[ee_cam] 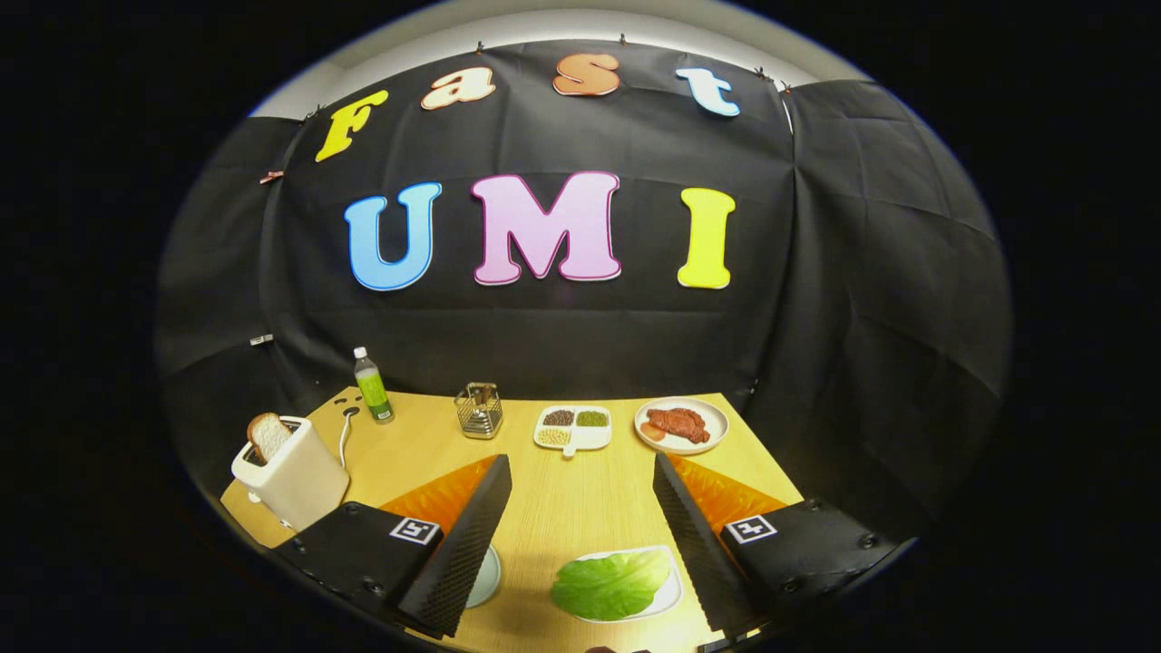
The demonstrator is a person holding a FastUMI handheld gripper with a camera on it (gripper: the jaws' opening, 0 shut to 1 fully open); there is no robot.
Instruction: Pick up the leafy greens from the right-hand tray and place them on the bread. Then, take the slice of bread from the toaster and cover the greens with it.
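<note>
Greens (610, 585) on tray (669, 600) sit low between spread claw (580, 490) fingers, claw released, empty. Toaster (292, 472) with bread (268, 435) at desk's (562, 490) left.

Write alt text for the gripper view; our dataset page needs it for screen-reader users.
The gripper jaws hang open above a wooden table, a lettuce leaf on a white plate between them. Beyond stand a toaster holding bread, a bottle and a meat plate.

Our gripper (580, 508) has two black fingers (467, 544) with bumpy, dotted insides. We see orange parts behind them. Each black base has small round screws and a white square tag with black marks.
</note>
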